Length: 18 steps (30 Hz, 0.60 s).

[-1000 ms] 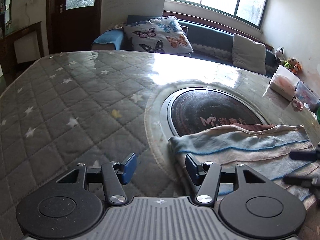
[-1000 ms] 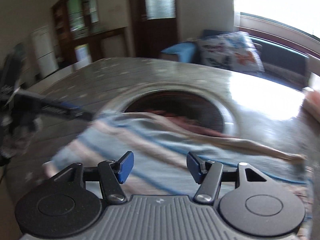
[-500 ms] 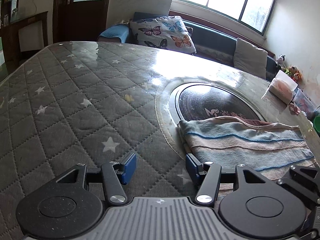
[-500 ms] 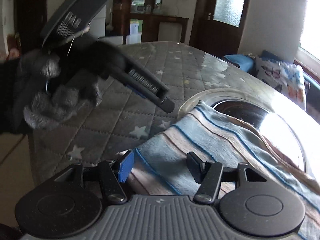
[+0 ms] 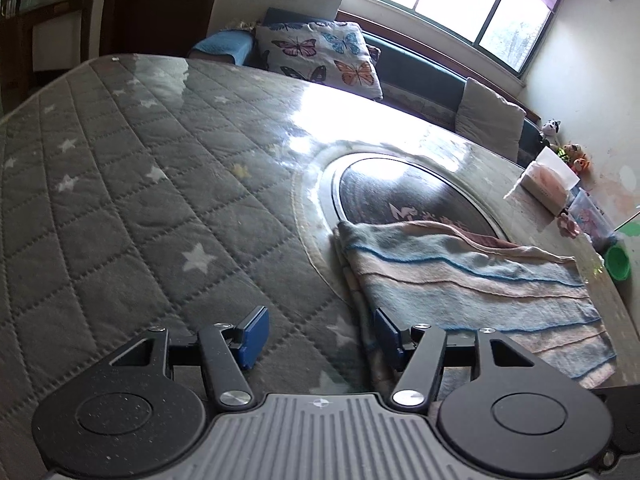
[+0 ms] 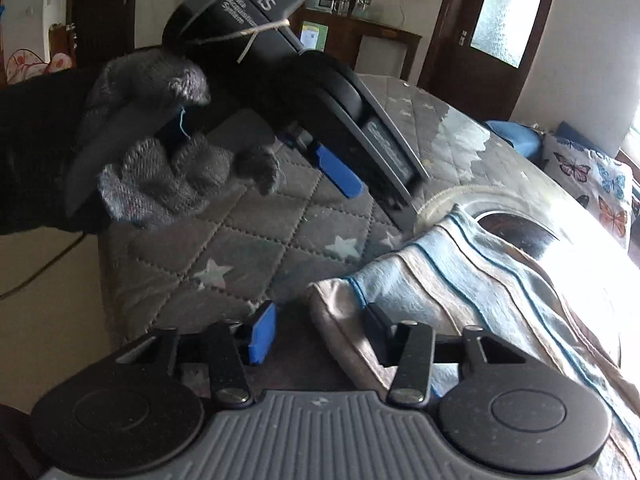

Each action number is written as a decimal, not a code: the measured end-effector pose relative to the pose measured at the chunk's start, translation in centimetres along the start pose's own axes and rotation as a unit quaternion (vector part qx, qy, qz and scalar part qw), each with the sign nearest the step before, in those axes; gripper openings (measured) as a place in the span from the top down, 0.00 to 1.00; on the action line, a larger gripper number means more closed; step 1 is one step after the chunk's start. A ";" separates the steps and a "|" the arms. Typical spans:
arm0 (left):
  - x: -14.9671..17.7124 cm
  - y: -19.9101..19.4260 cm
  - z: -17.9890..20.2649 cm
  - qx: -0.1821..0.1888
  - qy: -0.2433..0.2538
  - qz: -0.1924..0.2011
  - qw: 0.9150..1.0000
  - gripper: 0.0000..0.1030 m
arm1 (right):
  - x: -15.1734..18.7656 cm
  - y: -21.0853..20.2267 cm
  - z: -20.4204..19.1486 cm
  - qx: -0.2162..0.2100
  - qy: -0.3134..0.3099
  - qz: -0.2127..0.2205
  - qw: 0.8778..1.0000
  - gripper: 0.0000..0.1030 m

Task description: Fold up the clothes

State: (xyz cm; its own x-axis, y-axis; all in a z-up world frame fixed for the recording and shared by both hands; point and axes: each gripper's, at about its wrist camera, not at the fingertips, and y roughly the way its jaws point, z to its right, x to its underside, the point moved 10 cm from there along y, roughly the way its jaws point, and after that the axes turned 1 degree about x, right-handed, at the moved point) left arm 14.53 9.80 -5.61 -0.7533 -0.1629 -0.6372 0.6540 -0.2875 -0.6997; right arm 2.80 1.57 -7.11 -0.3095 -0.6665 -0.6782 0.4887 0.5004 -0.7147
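— Striped terry, pale blue and beige: the folded cloth (image 5: 472,280) lies flat on the bench (image 5: 120,208), its far part lapping over the dark round inset (image 5: 400,196). Which way does it run from your side?

— From my left wrist view the long axis runs left to right, stripes along it. The folded short edge sits near me on the left, just ahead of the left hand-held gripper (image 5: 320,338). Its fingers are spread, holding nothing; the right finger (image 5: 388,338) is at the cloth's near corner, touching or not I cannot tell.

— And the right one?

— My right hand-held gripper (image 6: 316,334) is spread too, empty, with the cloth's rounded corner (image 6: 340,308) lying between its fingers. In this view the cloth (image 6: 480,280) stretches away to the right.

— Room to move?

— Open quilted cover with stars to the left of the cloth. On the far right edge, well apart: a tissue box (image 5: 544,186) and a green cup (image 5: 618,262).

— Anything one view adds?

— Only the right wrist view shows the gloved left hand (image 6: 160,152) gripping the other tool above the bench's corner. Only the left shows the butterfly cushion (image 5: 320,60) and window.
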 end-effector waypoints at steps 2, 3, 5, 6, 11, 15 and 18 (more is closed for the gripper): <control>0.2 -0.1 0.2 0.012 -0.013 -0.006 1.000 0.40 | -0.1 -0.3 0.4 0.004 0.009 0.000 1.000 0.87; 0.3 -0.1 0.4 0.018 -0.019 -0.009 1.000 0.40 | -0.2 -0.5 0.7 0.001 0.018 0.002 1.000 0.89; 0.3 -0.2 0.8 0.033 -0.036 -0.013 0.999 0.40 | -0.5 -1.3 1.3 -0.008 0.041 0.008 0.999 0.92; 0.4 -0.3 1.1 0.041 -0.044 -0.016 0.998 0.40 | -0.7 -1.7 1.5 -0.012 0.050 0.012 0.999 0.93; 0.6 -0.1 2.2 0.083 -0.098 -0.033 0.991 0.40 | -1.8 -3.7 3.0 -0.015 0.078 0.041 0.996 0.94; 0.9 0.8 2.8 0.123 -0.158 -0.055 0.978 0.42 | -2.2 -4.9 3.8 -0.017 0.092 0.058 0.994 0.94; 0.6 1.3 3.4 0.134 -0.168 -0.053 0.975 0.60 | -1.9 -5.4 3.7 -0.023 0.095 0.064 0.993 0.94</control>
State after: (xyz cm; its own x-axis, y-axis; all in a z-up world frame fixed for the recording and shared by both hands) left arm 14.65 6.15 -5.81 -0.8252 -0.4065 -0.3921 0.5637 -0.5489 -0.6172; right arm 3.78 -1.88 -1.30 -0.3971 -0.4819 -0.7811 0.4981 0.6017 -0.6244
